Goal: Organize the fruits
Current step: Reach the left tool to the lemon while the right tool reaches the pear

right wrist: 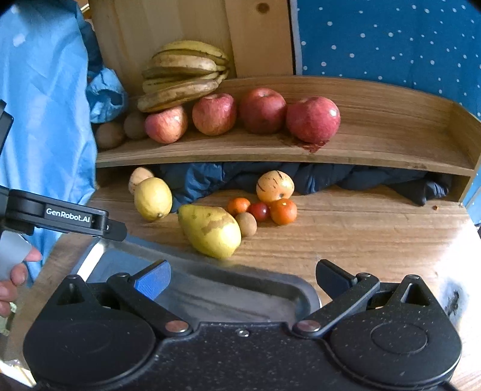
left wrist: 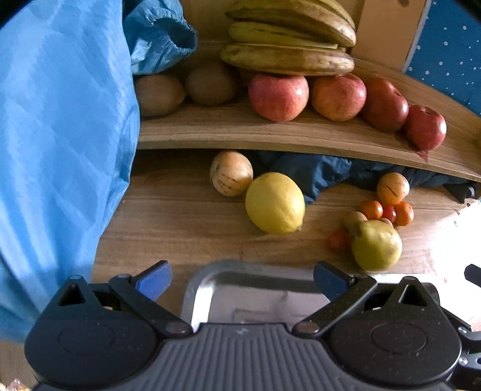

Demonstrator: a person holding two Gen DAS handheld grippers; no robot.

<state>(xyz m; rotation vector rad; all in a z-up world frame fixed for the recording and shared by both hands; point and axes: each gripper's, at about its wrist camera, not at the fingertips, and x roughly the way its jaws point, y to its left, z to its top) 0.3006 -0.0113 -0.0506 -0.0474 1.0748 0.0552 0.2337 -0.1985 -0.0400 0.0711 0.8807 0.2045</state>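
Note:
A lemon (left wrist: 275,203) (right wrist: 152,198), a pear (left wrist: 375,245) (right wrist: 210,230), two striped pale melons (left wrist: 231,173) (right wrist: 275,186) and several small oranges and tomatoes (right wrist: 272,210) lie on the wooden table. Apples (right wrist: 263,110) (left wrist: 278,96), bananas (right wrist: 183,75) (left wrist: 288,39) and kiwis (left wrist: 210,82) sit on the raised shelf (right wrist: 390,144). My left gripper (left wrist: 242,279) is open and empty above a metal tray (left wrist: 237,285). My right gripper (right wrist: 242,278) is open and empty above the same tray (right wrist: 240,288); the left gripper's body (right wrist: 66,218) shows at its left.
A bright blue cloth (left wrist: 60,135) (right wrist: 45,105) hangs at the left. Dark blue fabric (right wrist: 330,176) (left wrist: 330,174) is stuffed under the shelf. A dotted blue curtain (right wrist: 390,39) and a wooden board (right wrist: 186,27) stand behind.

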